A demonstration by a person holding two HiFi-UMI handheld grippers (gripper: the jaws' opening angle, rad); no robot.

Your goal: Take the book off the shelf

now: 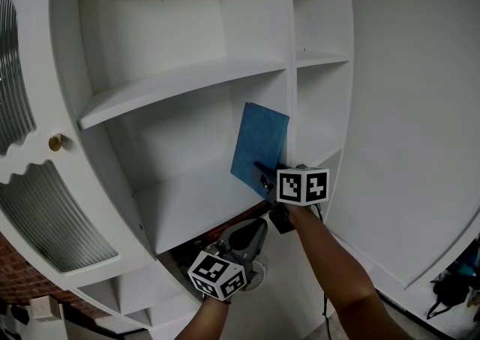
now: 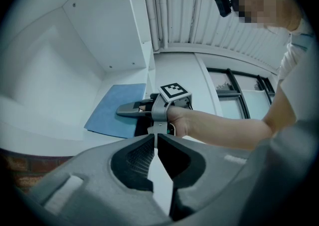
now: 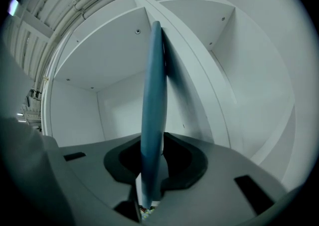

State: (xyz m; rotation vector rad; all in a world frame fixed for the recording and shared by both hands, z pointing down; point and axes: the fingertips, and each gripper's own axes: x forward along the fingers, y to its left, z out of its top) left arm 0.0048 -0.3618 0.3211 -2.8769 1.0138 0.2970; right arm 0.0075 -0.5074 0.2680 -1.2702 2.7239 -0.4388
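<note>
Nearest, low in the head view, the left gripper is held below the front edge of the shelf board. Its jaws are clenched together with nothing between them, as its own view shows. Its marker cube faces the camera.

Just beyond and to the right, the right gripper reaches level into the bookcase, a bare forearm behind it. Its jaws are closed on the book, grasping the near edge low down. In the right gripper view the blue edge rises from between the two pads.

The book is thin and blue-covered. It stands on edge at the right end of the middle compartment, near the front of the board and just beside the white upright divider. Whether its lower edge touches the board cannot be told.

Farther back are the white rear wall of the compartment and a second shelf board above it. At far left a cabinet door with ribbed glass carries a round knob.
</note>
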